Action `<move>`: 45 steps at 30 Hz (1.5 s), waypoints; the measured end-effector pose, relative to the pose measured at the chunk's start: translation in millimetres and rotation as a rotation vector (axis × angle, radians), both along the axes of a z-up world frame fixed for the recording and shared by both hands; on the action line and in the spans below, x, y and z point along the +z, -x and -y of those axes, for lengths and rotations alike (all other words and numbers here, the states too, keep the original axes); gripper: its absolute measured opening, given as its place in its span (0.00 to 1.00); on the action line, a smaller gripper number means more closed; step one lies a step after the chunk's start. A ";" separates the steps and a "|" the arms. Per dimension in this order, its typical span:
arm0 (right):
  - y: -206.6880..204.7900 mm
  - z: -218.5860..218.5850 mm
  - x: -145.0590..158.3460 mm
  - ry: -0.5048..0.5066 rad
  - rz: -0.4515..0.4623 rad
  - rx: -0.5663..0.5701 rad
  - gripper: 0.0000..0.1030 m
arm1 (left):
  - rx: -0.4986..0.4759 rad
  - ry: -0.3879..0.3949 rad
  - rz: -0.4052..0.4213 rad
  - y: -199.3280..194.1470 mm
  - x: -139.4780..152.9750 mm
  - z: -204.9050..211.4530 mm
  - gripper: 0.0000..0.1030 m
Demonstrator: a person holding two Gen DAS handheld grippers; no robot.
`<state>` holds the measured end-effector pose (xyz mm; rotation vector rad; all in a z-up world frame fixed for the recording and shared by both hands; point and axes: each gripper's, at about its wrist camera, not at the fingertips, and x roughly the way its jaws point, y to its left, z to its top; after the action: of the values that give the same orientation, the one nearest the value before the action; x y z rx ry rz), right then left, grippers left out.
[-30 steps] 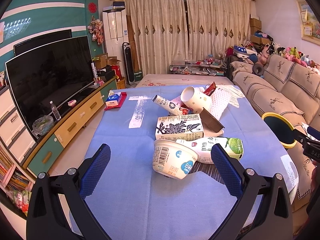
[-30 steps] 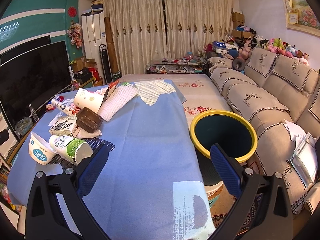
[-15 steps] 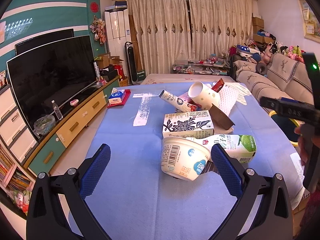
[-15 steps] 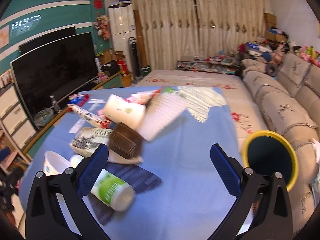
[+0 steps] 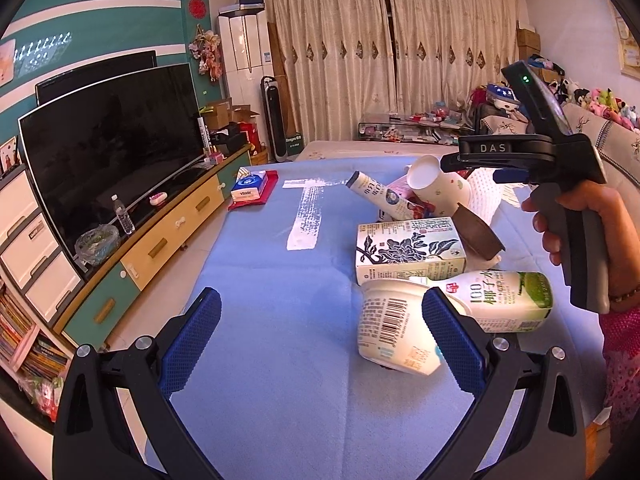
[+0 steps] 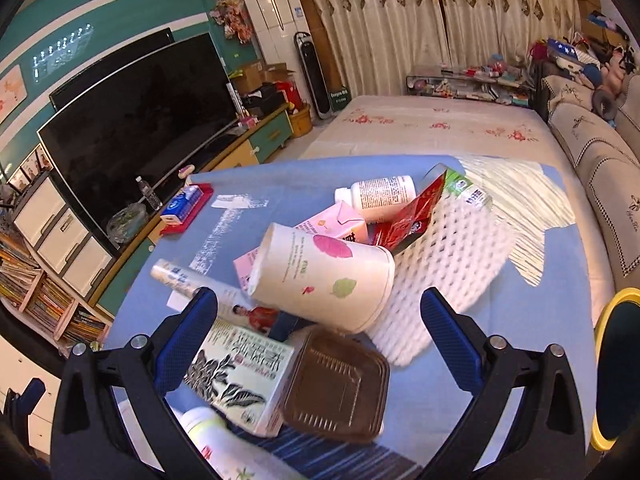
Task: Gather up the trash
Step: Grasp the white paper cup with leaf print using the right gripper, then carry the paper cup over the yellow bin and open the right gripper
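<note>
A heap of trash lies on the blue tablecloth [image 5: 280, 280]. In the left wrist view, a white yogurt tub [image 5: 392, 328] lies on its side just inside my right finger, with a green-and-white bottle [image 5: 504, 300] behind it. Further back is a flower-print carton [image 5: 408, 248]. My left gripper [image 5: 324, 344] is open and holds nothing. In the right wrist view, my right gripper [image 6: 320, 332] hangs open over a tipped paper cup [image 6: 320, 276], a brown plastic tray [image 6: 336, 384] and the same carton [image 6: 240, 376]. A pink carton [image 6: 336, 224] and white foam mesh [image 6: 440, 264] lie beyond.
A yellow-rimmed bin [image 6: 612, 368] stands off the table's right edge, by the sofa [image 6: 592, 152]. A large TV [image 5: 112, 152] on a low cabinet runs along the left. A tissue pack [image 5: 250, 188] sits on a red cloth at the far left corner. A hand [image 5: 600, 220] grips the right tool's handle.
The right gripper has swung left, away from the bin, and now hangs over the trash heap. The left gripper has shifted left and closer, so the tub is by its right finger. Both stay open.
</note>
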<state>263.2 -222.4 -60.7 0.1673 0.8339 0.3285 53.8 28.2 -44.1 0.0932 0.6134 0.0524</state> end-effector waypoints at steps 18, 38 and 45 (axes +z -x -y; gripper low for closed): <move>-34.5 -1.6 -17.2 -0.100 -0.132 0.061 0.80 | -0.040 0.013 -0.028 -24.7 -16.6 8.1 0.96; 94.8 105.1 53.8 0.025 0.176 -0.173 0.80 | -0.085 0.041 -0.076 -25.6 -19.1 25.6 0.96; 104.4 222.6 23.1 0.151 0.122 -0.488 0.80 | -0.136 0.052 -0.078 -29.1 -15.9 49.2 0.96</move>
<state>158.8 -445.1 -37.6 0.2013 0.6686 -0.1815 82.9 -21.0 -60.0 0.0863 0.6842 -0.0996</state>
